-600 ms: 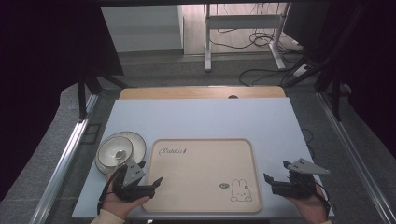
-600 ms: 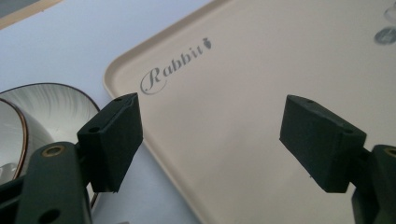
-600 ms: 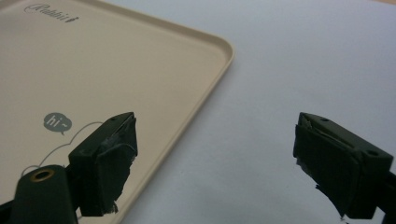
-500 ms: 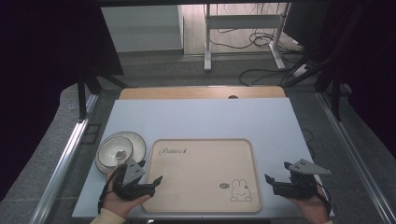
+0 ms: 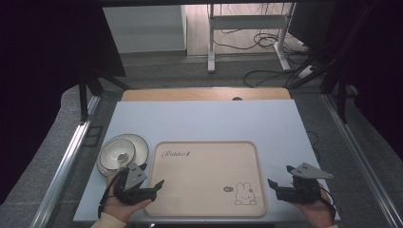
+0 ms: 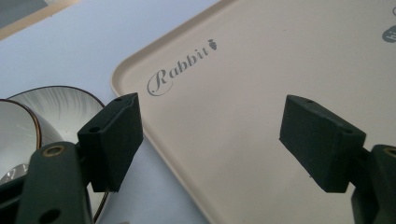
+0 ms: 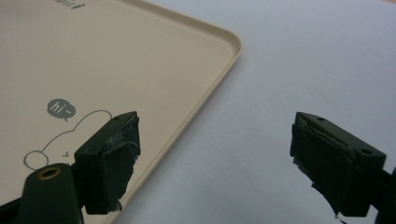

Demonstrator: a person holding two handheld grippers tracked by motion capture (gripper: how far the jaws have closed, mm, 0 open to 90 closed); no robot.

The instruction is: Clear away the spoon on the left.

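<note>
While both claws sit at the near edge of the tabletop [image 5: 209, 118], neither holds anything. The left claw [image 5: 151, 186] hangs with its jaws spread wide over the near-left corner of the beige tray [image 5: 209, 156], one jaw above the tray floor and the other just outside the rim, toward the dishes. The right claw [image 5: 274, 186], equally wide open, hovers over bare tabletop just off the tray's right rim, at about 3 o'clock from the printed rabbit [image 5: 245, 194]. Farther back, at roughly 11 o'clock from the left claw, a small bowl [image 5: 115, 153] with a spoon [image 5: 122, 156] in it rests on a plate [image 5: 138, 145] just beside the tray's left rim. I judge the left hand far nearer to that stack; the tray lies between the two claws, its long axis running 9 to 3 o'clock.
</note>
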